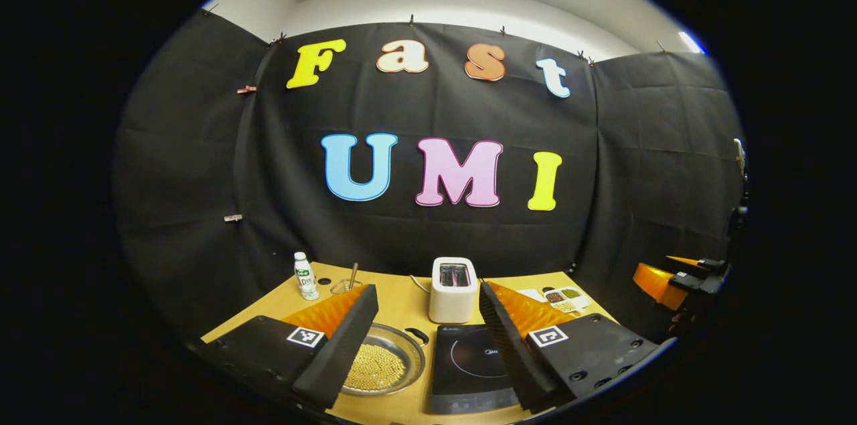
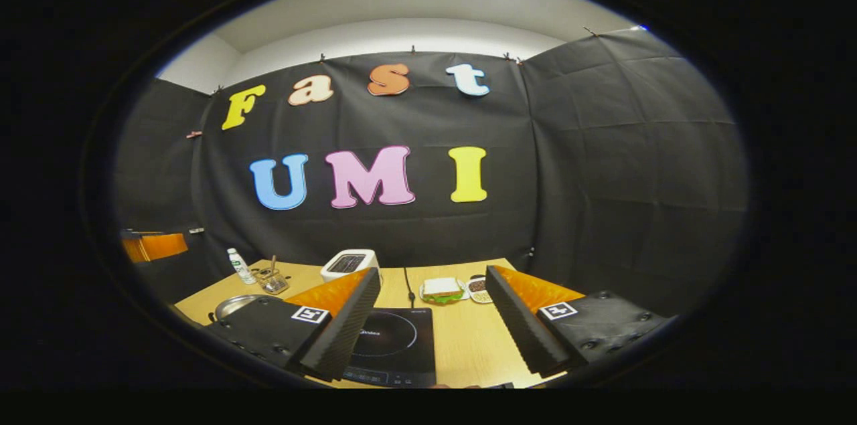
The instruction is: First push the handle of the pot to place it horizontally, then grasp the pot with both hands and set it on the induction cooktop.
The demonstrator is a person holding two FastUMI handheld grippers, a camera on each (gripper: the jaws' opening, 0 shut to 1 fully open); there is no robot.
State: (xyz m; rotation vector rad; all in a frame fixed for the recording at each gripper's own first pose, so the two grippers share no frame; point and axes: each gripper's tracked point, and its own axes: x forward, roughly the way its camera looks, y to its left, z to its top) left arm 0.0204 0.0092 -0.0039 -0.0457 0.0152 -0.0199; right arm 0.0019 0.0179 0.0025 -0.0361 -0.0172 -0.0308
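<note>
A shallow metal pot [image 1: 385, 361] holding small pale beans sits on the wooden table, just left of the black induction cooktop [image 1: 472, 365]. A short black handle [image 1: 416, 334] sticks out at the pot's far right rim. My left gripper [image 1: 427, 292] hovers open above pot and cooktop, holding nothing. My right gripper [image 2: 432, 274] is also open and holding nothing, above the cooktop [image 2: 392, 341]. From there the pot's rim [image 2: 236, 304] peeks out at the left. The right gripper [image 1: 676, 278] appears far right in the left gripper view. The left gripper [image 2: 154, 245] appears far left in the right gripper view.
A white toaster [image 1: 454, 288] stands behind the cooktop, its cord trailing on the table. A small bottle [image 1: 305, 276] and a glass with a stick [image 1: 345, 286] are at the back left. A sandwich plate [image 2: 440, 290] and a dish of beans [image 2: 477, 288] lie at the back right.
</note>
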